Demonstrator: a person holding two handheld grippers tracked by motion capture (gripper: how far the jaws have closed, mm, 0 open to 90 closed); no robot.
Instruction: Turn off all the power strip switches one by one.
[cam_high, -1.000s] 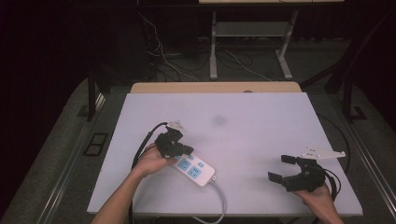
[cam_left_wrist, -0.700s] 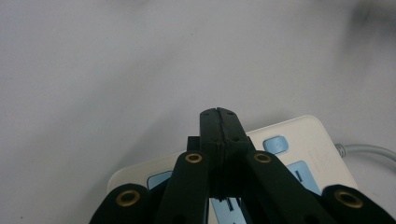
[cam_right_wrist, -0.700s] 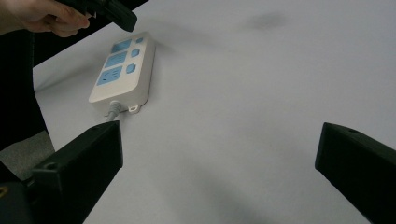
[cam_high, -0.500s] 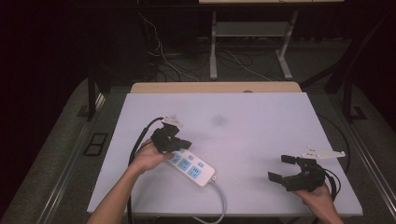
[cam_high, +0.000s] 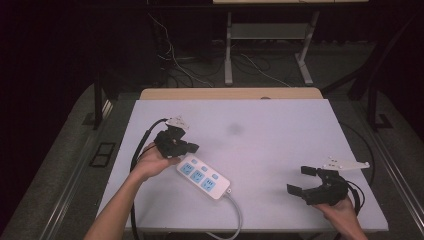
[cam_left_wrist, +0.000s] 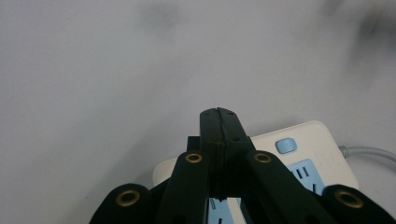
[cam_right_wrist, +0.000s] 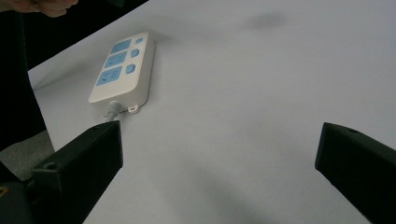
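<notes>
Centrally, toward the near left of the pale grey rectangular tabletop (cam_high: 280, 135), lies the white plastic power strip with three blue sockets and blue switches (cam_high: 204, 177), flat and angled, its grey cable (cam_high: 235, 210) running off toward the near edge. Left gripper (cam_high: 186, 147): held just above the strip's far end, jaws pressed fully together with nothing between them; in the left gripper view the closed tips (cam_left_wrist: 218, 122) overlap the strip (cam_left_wrist: 299, 149). Right gripper (cam_high: 306, 181): near the right front corner, well apart from the strip, jaws spread wide and empty; the right gripper view shows the strip (cam_right_wrist: 122, 70) farther off.
</notes>
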